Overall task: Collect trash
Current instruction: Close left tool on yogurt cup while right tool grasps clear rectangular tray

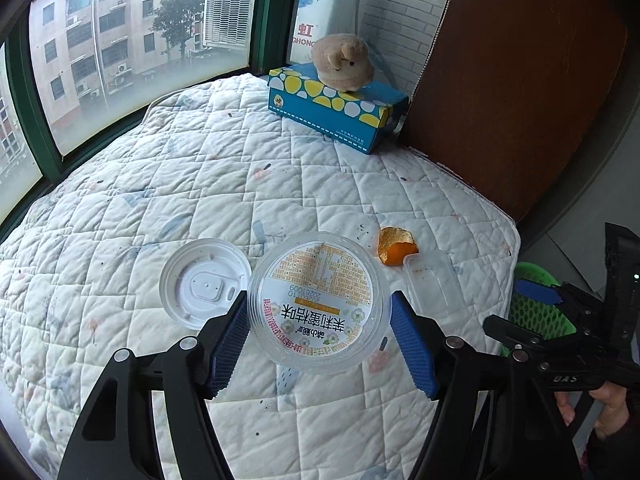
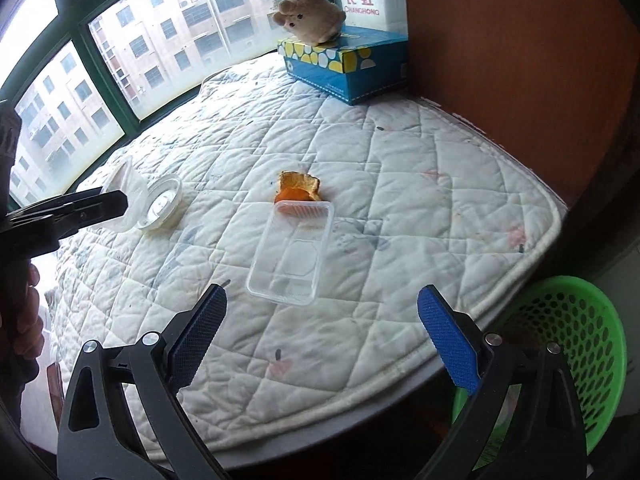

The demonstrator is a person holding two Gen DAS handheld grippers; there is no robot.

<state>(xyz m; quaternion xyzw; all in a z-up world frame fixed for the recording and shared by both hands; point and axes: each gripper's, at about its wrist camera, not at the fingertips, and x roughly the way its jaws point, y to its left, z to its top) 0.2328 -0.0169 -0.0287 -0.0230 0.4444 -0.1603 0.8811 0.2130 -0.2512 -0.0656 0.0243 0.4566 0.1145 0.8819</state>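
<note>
My left gripper [image 1: 320,320] straddles a clear plastic cup [image 1: 319,300] with a printed label, its blue pads beside the cup's sides; I cannot tell if they touch it. The cup also shows in the right wrist view [image 2: 160,200]. A white lid [image 1: 205,282] lies just left of the cup. An orange peel [image 1: 396,246] and a clear plastic tray [image 1: 434,286] lie to its right. My right gripper [image 2: 322,328] is open and empty, hovering near the table's front edge, just short of the tray [image 2: 290,252] and the peel [image 2: 298,188].
A green mesh basket [image 2: 576,344] stands on the floor at the table's right edge. A blue tissue box [image 2: 348,66] with a plush toy [image 2: 310,16] on it sits at the back by the window. A brown panel [image 2: 500,40] stands at the right.
</note>
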